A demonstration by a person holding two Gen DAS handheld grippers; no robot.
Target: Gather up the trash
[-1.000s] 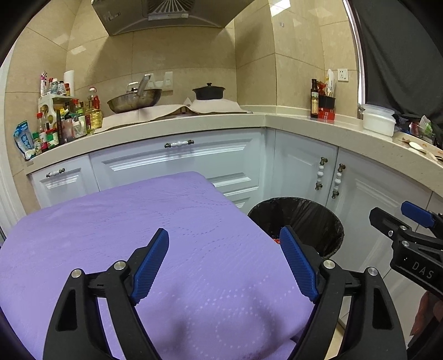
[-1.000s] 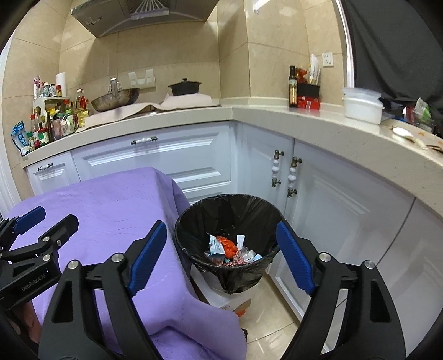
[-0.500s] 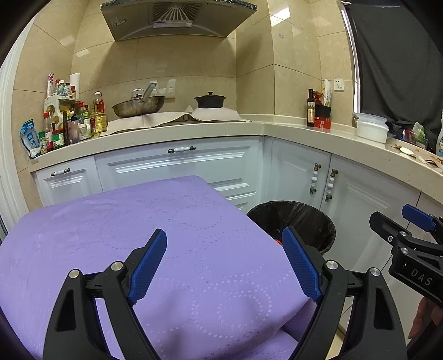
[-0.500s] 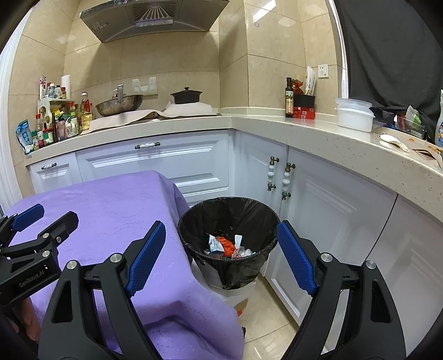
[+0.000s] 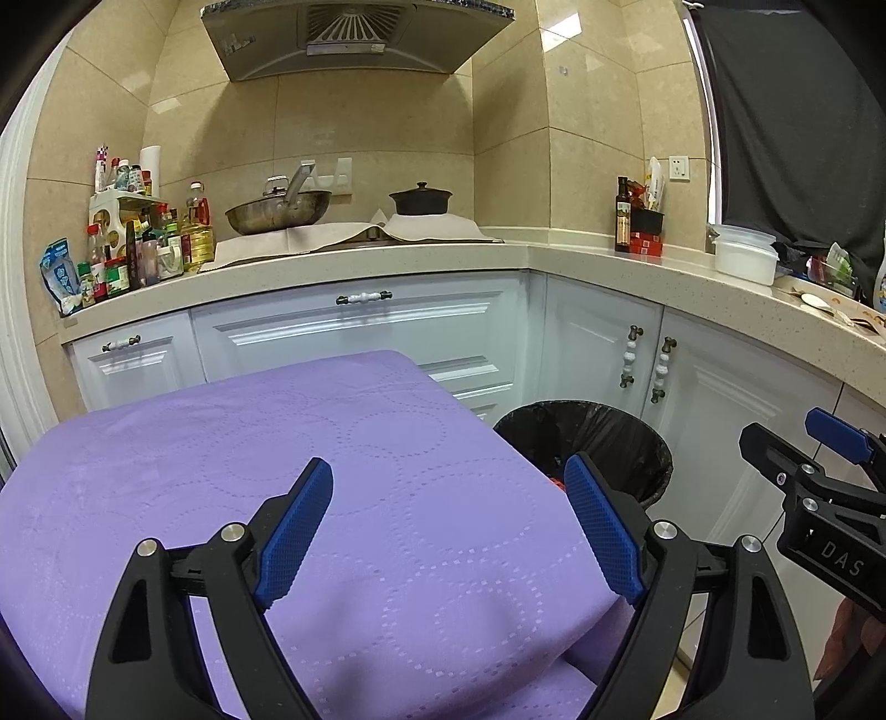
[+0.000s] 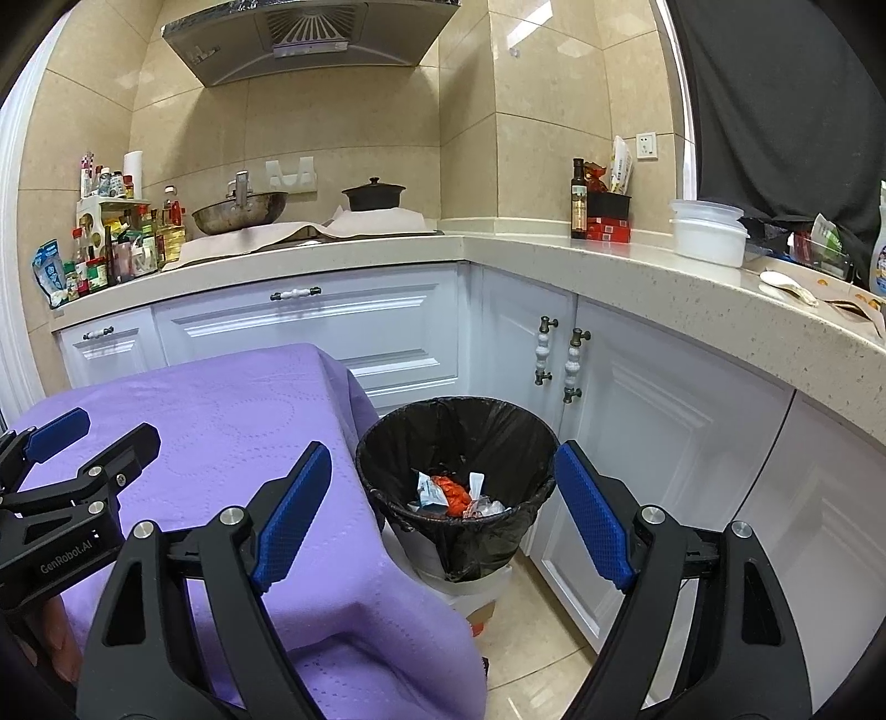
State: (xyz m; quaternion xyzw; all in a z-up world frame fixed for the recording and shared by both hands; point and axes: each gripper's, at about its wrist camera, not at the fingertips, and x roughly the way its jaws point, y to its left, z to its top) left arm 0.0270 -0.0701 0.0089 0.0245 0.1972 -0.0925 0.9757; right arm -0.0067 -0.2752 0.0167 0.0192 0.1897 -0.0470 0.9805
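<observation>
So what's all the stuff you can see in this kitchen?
trash bin: one, black liner, on the floor beside the table
trash: several pieces, orange and white, in the bin
tablecloth: one, purple, over the table
wok: one, metal, on the stove
pot: one, black, on the stove
range hood: one, grey, above the stove
condiment bottles: many, mixed colours, far left of the counter
oil bottle: one, dark, in the counter corner
tub: one, white, on the right counter
left gripper: black and blue, open, empty
right gripper: black and blue, open, empty
</observation>
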